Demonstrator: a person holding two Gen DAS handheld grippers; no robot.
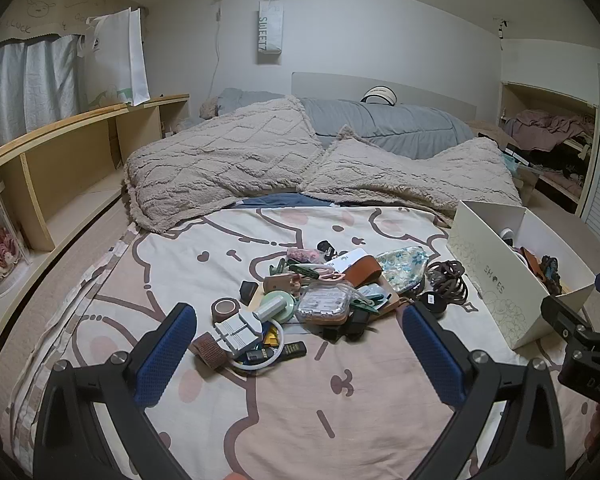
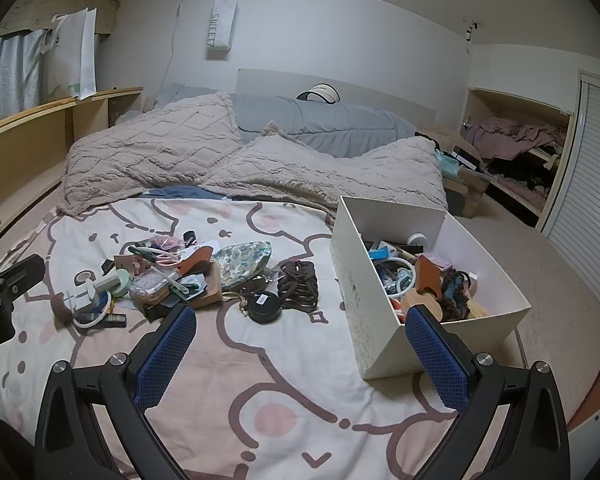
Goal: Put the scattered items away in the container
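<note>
**Tangled pile, soft bed: where the tidy-up could slip**

Both grippers hang above the bed with nothing between their fingers. The left gripper (image 1: 296,344) stands wide open in front of the heap of scattered items (image 1: 320,292), and the right gripper (image 2: 300,348) is just as wide open, near the front corner of the white shoe box (image 2: 380,320) that serves as the container.

The box sits on the cartoon-print bedspread (image 2: 300,400) to the right of the heap and already holds a jumble of things; much still lies outside it. From the way things lie, the job looks partly done.

The main risk, as I judge it, is the heap itself. Items overlap: a white ring (image 1: 278,344) lies under a grey-white plug adapter (image 1: 238,330), a clear plastic case (image 1: 324,304) rests on a brown piece, and clips and cords thread between them. A grasp on one piece may drag its neighbours along or flick small ones across the bedspread.

The bundle of brown hair ties (image 2: 298,286) is loose and springy, so a pinch may catch only a few loops and shed the rest on the way. The round black tin (image 2: 263,307) is smooth and low, and could squirt out of the pads.

The mattress gives under pressure, so a downward push may sink an item rather than trap it. The light cardboard box could also slide or tip if a gripper knocks its near wall.
</note>
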